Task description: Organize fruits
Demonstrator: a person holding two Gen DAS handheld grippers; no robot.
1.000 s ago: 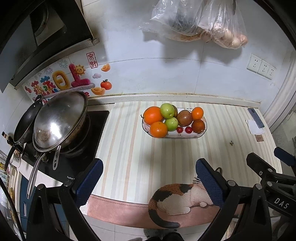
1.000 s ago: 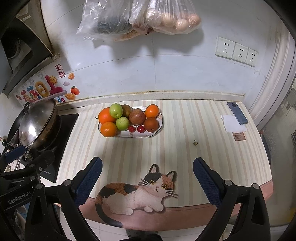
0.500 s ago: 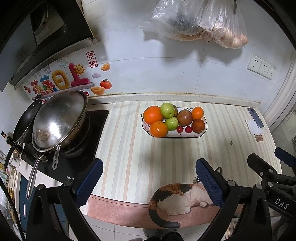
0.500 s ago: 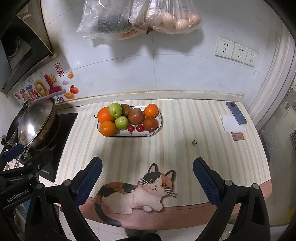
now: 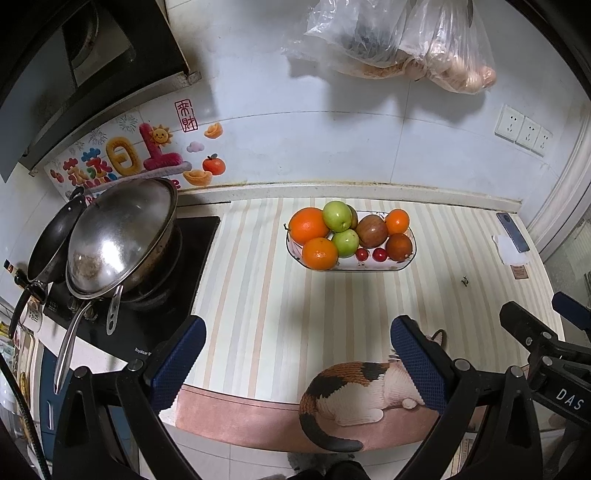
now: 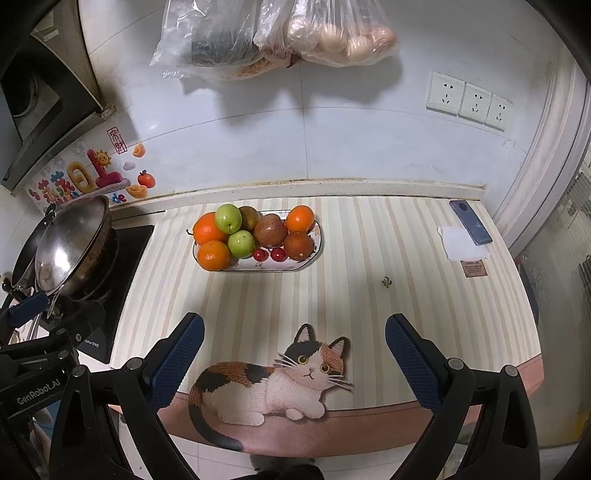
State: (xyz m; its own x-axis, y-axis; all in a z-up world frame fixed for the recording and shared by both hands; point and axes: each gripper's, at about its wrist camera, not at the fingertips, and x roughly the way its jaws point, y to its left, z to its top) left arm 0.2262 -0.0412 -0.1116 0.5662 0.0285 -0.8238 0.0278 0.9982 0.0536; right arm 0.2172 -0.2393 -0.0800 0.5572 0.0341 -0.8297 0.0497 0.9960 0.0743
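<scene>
A home kitchen: a black cooktop (image 5: 162, 295) carries a steel wok (image 5: 118, 236) and a dark frying pan (image 5: 51, 243) under a black range hood (image 5: 74, 66), beside a cream striped countertop (image 6: 332, 295) holding an oval glass fruit dish (image 6: 314, 254); clear plastic bags of eggs (image 6: 332, 33) hang on the white tiled wall (image 6: 332, 140) near white wall sockets (image 6: 469, 101)
</scene>
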